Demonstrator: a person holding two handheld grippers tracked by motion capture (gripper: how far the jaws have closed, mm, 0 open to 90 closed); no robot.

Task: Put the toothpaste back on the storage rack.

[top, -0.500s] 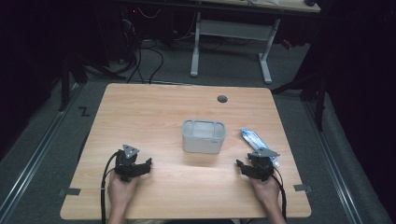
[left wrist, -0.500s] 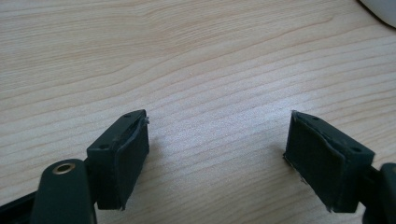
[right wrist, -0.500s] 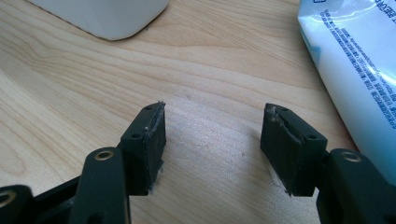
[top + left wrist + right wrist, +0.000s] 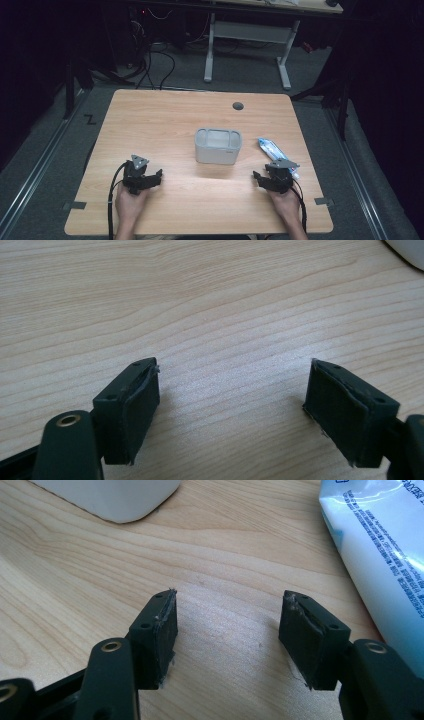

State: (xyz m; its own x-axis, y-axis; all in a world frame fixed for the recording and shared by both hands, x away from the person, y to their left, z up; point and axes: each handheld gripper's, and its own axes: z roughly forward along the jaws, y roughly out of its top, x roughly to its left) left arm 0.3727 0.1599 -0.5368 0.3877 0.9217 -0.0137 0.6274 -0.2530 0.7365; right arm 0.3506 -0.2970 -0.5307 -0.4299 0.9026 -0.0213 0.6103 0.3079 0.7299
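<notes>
From the high view, the white bin (image 4: pixel 218 146) is sitting mid-table (image 4: pixel 165 115), and nothing is showing inside it from here. The blue-and-white tube (image 4: pixel 274 152) is lying just right of the bin, its long axis running from the bin's far corner down toward the right tool (image 4: pixel 262 181), which is sitting just short of its near end. The left tool (image 4: pixel 152 179) is waiting well off to the bin's left.

Left gripper view now: jaws standing wide apart over bare wood, nothing between them.

Right gripper view: jaws spread wide and empty, the tube (image 4: pixel 380 545) angling away just beside the right-hand jaw, the bin's corner (image 4: pixel 107 497) up ahead. I'm judging the right tool the nearer one for the pick.
</notes>
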